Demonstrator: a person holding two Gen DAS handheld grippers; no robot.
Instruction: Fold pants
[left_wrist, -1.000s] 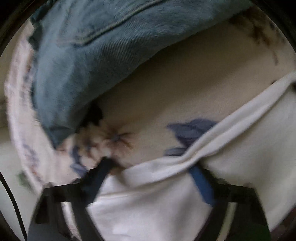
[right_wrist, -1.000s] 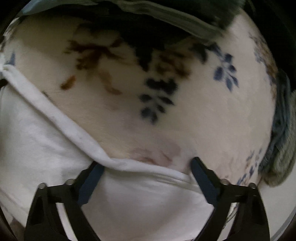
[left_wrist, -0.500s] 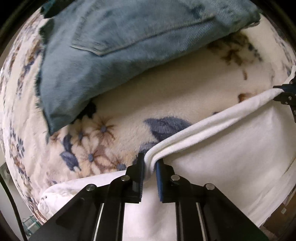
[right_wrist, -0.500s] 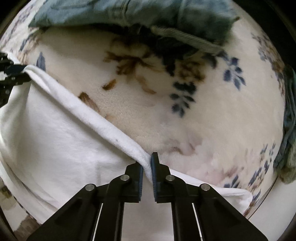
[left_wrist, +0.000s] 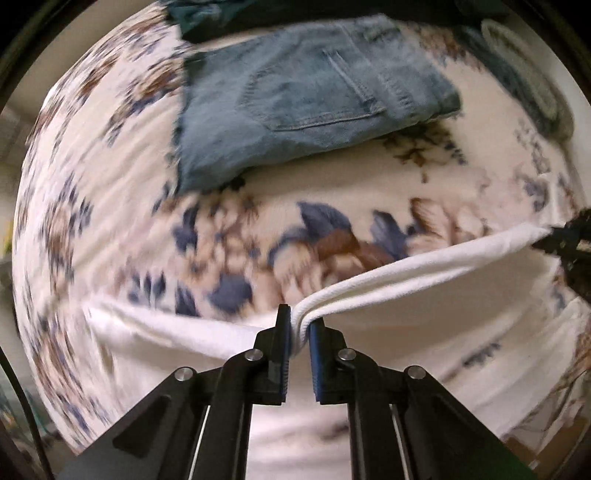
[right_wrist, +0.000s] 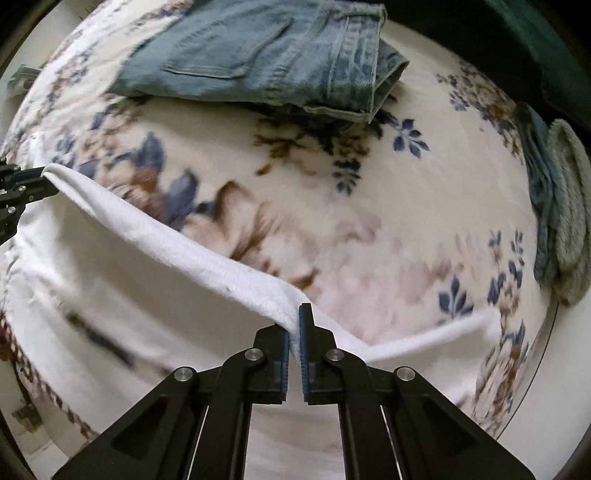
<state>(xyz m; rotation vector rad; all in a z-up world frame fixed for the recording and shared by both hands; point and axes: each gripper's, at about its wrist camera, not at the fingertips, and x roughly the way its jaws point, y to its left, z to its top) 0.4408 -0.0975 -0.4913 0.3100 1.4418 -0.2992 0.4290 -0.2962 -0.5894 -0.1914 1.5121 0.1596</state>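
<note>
White pants (left_wrist: 406, 273) hang by one edge stretched taut between my two grippers, lifted above a floral blanket (left_wrist: 240, 236). My left gripper (left_wrist: 298, 325) is shut on the bunched edge at one end. My right gripper (right_wrist: 293, 328) is shut on the same edge (right_wrist: 155, 229) at the other end. The right gripper shows at the right rim of the left wrist view (left_wrist: 569, 240), and the left gripper at the left rim of the right wrist view (right_wrist: 22, 181). The cloth below the held edge sags toward me.
Folded blue jeans (left_wrist: 306, 99) lie on the blanket at the far side, also in the right wrist view (right_wrist: 266, 55). A grey-green folded garment (right_wrist: 565, 214) lies at the right edge. The blanket (right_wrist: 369, 206) spreads between the jeans and the held pants.
Both grippers have shut on the white pants' edge and lifted it off the blanket, pulling back and up so the edge is stretched between them.
</note>
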